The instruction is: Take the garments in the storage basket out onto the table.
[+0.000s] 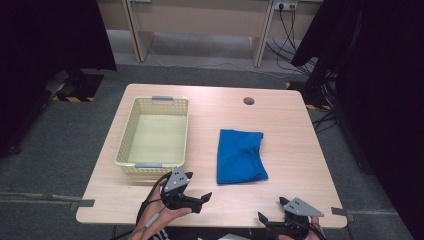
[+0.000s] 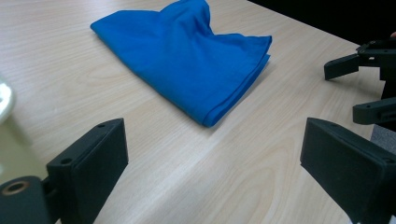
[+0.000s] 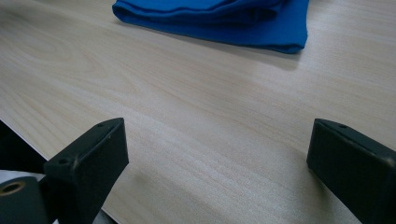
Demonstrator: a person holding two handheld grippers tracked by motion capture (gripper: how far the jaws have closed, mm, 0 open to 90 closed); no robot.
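Two grippers, left (image 1: 197, 198) and right (image 1: 272, 212), both released and empty at 6 o'clock of the bench (image 1: 280, 125); cloth (image 1: 240, 156) lies centre-right, basket (image 1: 131, 135) at its 9 o'clock: pinch near corners squarely.

In the high view the right gripper (image 1: 274, 216) is cut by the bottom edge at 5 o'clock, its hand mostly out of frame. In the left gripper view a blurred pale basket (image 2: 3, 95) rim is clipped at 9 o'clock. In the right gripper view the blue cloth (image 3: 219, 16) runs off at 12 o'clock.
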